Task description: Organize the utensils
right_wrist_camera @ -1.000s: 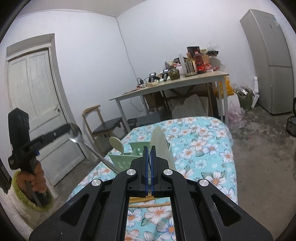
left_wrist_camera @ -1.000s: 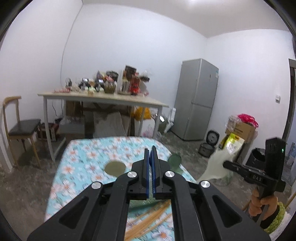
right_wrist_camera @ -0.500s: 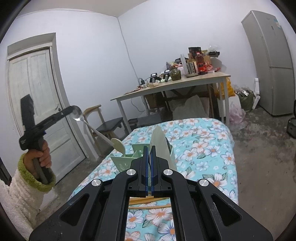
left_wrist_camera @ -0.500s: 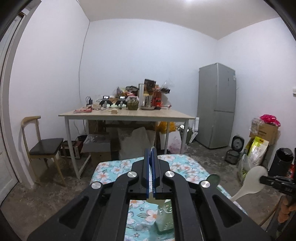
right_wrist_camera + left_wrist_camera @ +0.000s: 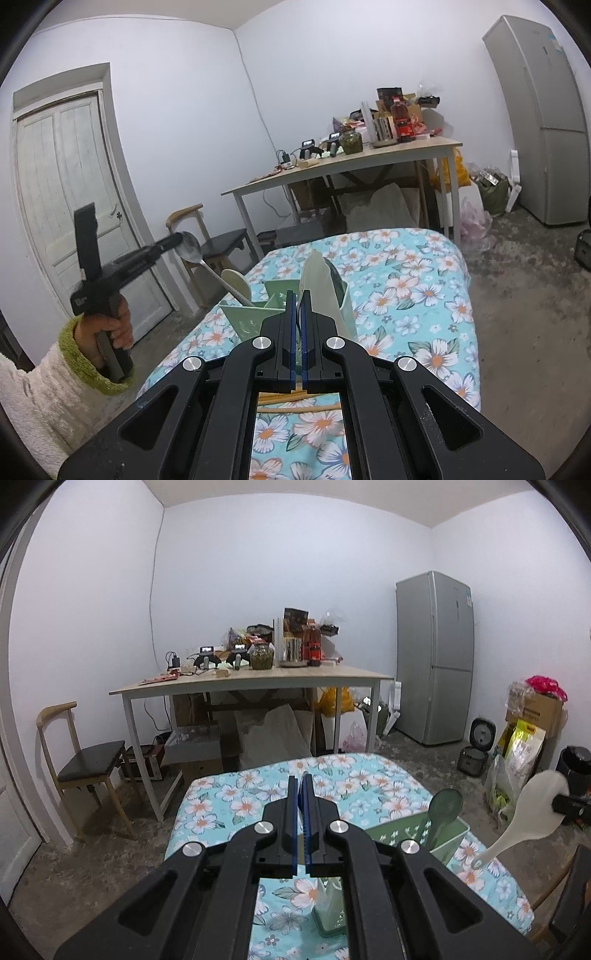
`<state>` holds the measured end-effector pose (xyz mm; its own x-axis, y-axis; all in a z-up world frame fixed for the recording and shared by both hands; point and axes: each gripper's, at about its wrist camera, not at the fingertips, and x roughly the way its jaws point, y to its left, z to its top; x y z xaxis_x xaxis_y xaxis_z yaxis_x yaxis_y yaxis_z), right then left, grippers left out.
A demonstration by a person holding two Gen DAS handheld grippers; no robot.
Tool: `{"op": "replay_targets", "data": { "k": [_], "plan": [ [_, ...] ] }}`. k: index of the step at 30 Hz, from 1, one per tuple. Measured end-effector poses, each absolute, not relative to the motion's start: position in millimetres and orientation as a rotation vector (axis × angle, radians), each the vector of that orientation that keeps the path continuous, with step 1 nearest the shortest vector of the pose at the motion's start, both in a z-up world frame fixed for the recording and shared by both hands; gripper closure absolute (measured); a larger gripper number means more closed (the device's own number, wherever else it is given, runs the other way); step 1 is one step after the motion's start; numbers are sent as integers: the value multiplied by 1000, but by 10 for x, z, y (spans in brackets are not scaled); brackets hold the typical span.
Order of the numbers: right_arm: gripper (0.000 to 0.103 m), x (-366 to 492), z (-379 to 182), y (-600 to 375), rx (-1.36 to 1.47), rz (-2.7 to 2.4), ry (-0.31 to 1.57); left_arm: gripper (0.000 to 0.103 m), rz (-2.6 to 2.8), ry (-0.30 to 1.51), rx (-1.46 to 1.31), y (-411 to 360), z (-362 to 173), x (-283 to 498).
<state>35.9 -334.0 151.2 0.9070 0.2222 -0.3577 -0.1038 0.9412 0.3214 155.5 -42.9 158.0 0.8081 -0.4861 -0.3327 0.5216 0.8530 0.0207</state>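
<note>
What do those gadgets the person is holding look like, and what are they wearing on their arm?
Each is matte black plastic: a pistol-style handle and two flat arms with silver bolts, ending in thin fingers lined with blue pads. See the left gripper and right gripper. The left hand emerges from a fluffy cream sleeve with a green cuff.

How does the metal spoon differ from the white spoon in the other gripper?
The metal spoon is shiny grey with a thin handle; the white spoon is matte, broader. The left gripper holds the metal one, the right gripper the white. Both are gripped at the bowl.
</note>
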Motion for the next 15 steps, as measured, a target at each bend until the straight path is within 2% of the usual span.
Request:
{"op": "replay_targets", "data": {
  "k": [15],
  "plan": [
    [103, 403, 1459, -3340, 309, 171, 417, 99, -599, 410, 103, -654, 1285, 1590]
  ]
}}
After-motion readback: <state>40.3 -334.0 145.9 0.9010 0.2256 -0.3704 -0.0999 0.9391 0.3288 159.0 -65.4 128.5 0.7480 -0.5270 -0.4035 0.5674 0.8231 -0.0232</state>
